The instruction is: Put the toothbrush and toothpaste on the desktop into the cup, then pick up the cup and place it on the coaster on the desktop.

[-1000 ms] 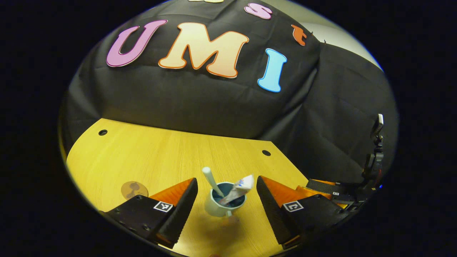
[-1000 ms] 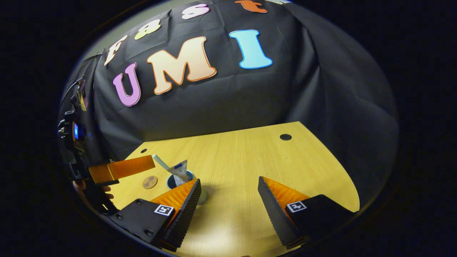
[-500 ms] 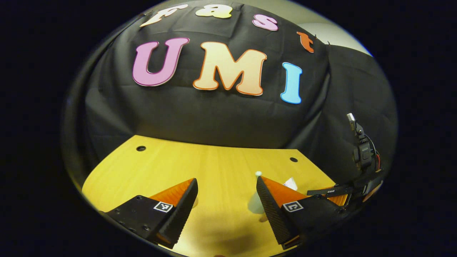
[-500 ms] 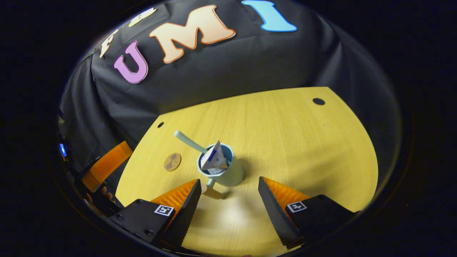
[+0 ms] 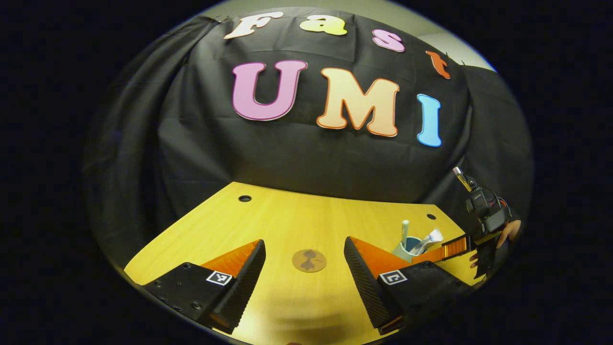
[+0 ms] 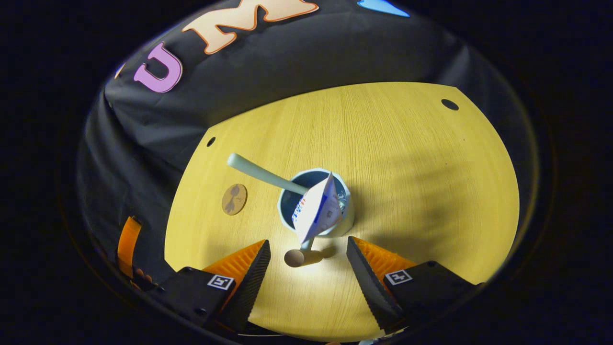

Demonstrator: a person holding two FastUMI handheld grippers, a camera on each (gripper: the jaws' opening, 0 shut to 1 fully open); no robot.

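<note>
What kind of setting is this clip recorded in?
Most likely a staged recording booth, not a real bathroom: a black cloth backdrop hangs behind a bare wooden desktop, which has cable holes and holds just a cup with toothbrush and toothpaste, plus a coaster.

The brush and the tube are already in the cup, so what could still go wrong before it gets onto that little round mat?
The toothbrush and toothpaste lean far out over the rim of the cup, so a tilted or jerky lift might tip them out. The open right gripper comes in from above, and its fingers could knock the tube before they close. The coaster lies apart from the cup and looks small, so the cup could land half off it.
</note>
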